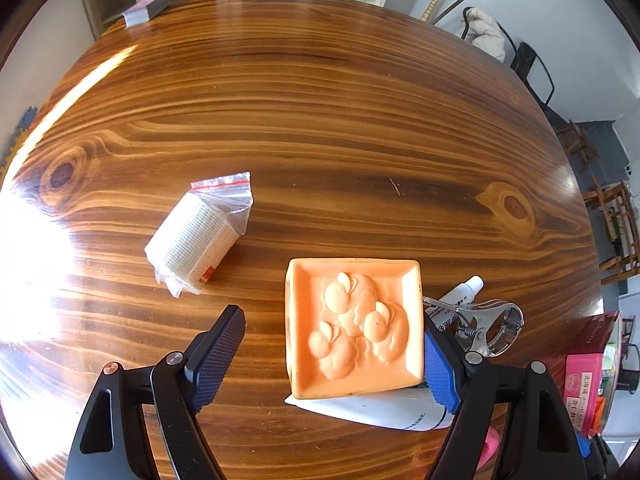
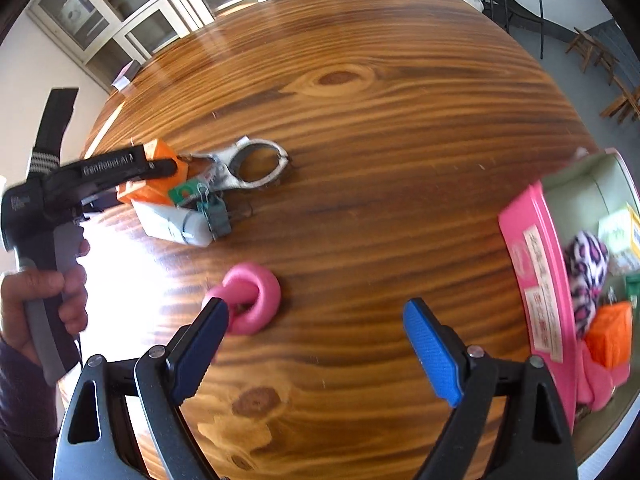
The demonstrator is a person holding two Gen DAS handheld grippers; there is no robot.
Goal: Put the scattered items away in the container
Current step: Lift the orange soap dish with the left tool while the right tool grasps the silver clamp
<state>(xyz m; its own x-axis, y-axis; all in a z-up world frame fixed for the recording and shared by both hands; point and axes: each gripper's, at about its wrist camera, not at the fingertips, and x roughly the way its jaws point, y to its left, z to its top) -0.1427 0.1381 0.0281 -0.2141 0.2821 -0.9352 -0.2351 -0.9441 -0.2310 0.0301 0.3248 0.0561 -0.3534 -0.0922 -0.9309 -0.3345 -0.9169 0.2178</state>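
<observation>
My left gripper [image 1: 332,356] is open, its jaws either side of an orange square dish with raised ducks [image 1: 354,328] that lies on a white tube [image 1: 384,410]. A bagged white gauze roll [image 1: 192,236] lies to the left, a metal clamp [image 1: 486,326] to the right. My right gripper [image 2: 316,350] is open and empty above the table; a pink ring [image 2: 250,298] lies by its left finger. The pink box [image 2: 536,280] at the right holds several items. The left gripper [image 2: 96,176] shows over the pile with the dish [image 2: 160,172], clamp [image 2: 252,164] and tube [image 2: 176,222].
A round wooden table [image 1: 320,120] carries everything. A stack of cards [image 1: 146,8] sits at its far edge. Cabinets [image 2: 132,12] stand behind, chairs [image 1: 532,68] to the right. Sun glare covers the table's left side. Green binder clips [image 2: 216,212] lie by the tube.
</observation>
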